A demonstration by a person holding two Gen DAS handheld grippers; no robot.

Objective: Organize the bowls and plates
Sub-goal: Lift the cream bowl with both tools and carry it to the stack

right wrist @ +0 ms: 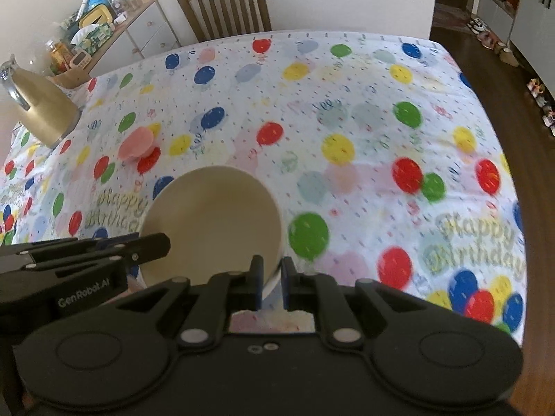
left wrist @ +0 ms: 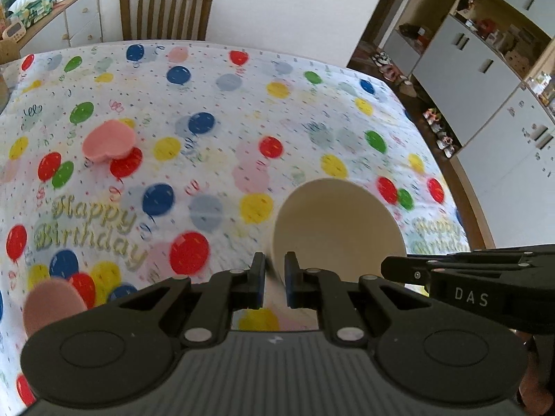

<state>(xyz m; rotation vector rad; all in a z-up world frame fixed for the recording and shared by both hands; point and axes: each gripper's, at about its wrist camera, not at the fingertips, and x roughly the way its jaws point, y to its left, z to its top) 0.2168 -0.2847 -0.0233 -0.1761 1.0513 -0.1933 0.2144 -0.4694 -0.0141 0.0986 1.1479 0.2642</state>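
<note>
- Nearest the lens, the left tongs (left wrist: 275,277) are clamped narrow on the near rim of a cream bowl (left wrist: 338,228), one pad inside the wall and one outside.
- The right tongs (right wrist: 270,279) pinch the opposite side of the same bowl (right wrist: 211,222) just as tightly, so both hands share the load.
- The bowl hangs tilted above the balloon-print cloth of the bench (left wrist: 242,121), its mouth turned away from the person; the blur in the pattern suggests the pair is carrying it across.
- The step in hand looks like the carry of one bowl toward wherever the dishes are being gathered; nothing is set down yet.
- The next move calls for both grips to hold firm and travel together, then lower the bowl level before either side lets go, or the rim could twist out of one pinch.
- Farther off, a pink heart-shaped dish (left wrist: 108,140) rests on the cloth, well apart from the bowl, a likely companion piece.
- Only the left view catches a second pink dish (left wrist: 52,303) at the near left edge of the bench.
- Only the right view shows a gold kettle (right wrist: 45,111) on the far left corner.
- Beyond the bench stands a wooden chair (right wrist: 225,8) against the wall.
</note>
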